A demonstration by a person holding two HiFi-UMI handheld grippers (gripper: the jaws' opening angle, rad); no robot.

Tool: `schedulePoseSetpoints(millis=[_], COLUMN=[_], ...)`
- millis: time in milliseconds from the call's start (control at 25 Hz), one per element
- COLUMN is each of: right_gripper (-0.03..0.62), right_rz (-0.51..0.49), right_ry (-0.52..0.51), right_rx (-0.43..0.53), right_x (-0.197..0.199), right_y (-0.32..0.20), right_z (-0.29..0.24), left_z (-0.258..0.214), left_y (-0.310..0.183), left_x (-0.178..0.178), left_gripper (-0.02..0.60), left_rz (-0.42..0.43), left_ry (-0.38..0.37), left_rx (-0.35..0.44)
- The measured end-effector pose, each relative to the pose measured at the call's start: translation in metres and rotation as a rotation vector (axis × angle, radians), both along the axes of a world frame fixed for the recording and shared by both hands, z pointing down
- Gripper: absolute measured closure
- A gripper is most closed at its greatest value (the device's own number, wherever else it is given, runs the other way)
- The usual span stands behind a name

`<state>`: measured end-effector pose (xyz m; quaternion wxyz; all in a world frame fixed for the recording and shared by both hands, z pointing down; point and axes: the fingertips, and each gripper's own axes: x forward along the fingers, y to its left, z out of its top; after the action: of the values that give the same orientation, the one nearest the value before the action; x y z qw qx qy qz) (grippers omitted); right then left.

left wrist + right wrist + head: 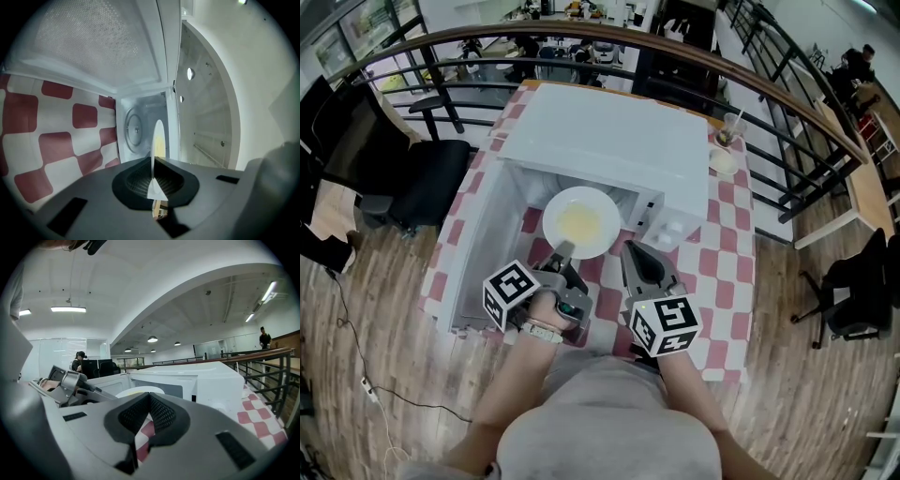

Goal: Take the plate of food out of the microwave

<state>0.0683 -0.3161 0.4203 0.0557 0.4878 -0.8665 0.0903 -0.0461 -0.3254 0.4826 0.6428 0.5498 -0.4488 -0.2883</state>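
Observation:
A white plate (pixel 581 222) with pale yellow food hangs just in front of the open white microwave (pixel 609 141). My left gripper (pixel 562 251) is shut on its near rim. In the left gripper view the plate (pixel 159 138) shows edge-on, running out from the closed left gripper (pixel 152 176) toward the microwave cavity with its turntable (pixel 133 131). My right gripper (pixel 630 248) hovers to the right of the plate, shut with nothing in it. In the right gripper view, past the right gripper (pixel 149 401), I see the plate (pixel 140 391) and the microwave (pixel 201 380).
The microwave door (pixel 483 253) stands swung open at the left. The table (pixel 722 262) has a red-and-white checked cloth. A cup with a straw (pixel 728 131) and a small dish (pixel 724 161) sit at its far right corner. A curved railing (pixel 675 56) runs behind; an office chair (pixel 422 183) stands at the left.

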Motion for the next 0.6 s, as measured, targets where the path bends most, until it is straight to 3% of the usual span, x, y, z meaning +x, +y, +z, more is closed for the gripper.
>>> schedulePoseSetpoints(millis=[600], right_gripper=[0.568], right_rz=[0.033], right_ry=[0.013], right_rx=[0.112], right_x=[0.007], right_y=[0.006], right_z=[-0.033], left_z=[-0.026], left_y=[0.010], left_x=[0.000], left_gripper=[0.572], left_rz=[-0.004], left_ry=[0.037], left_rx=[0.022])
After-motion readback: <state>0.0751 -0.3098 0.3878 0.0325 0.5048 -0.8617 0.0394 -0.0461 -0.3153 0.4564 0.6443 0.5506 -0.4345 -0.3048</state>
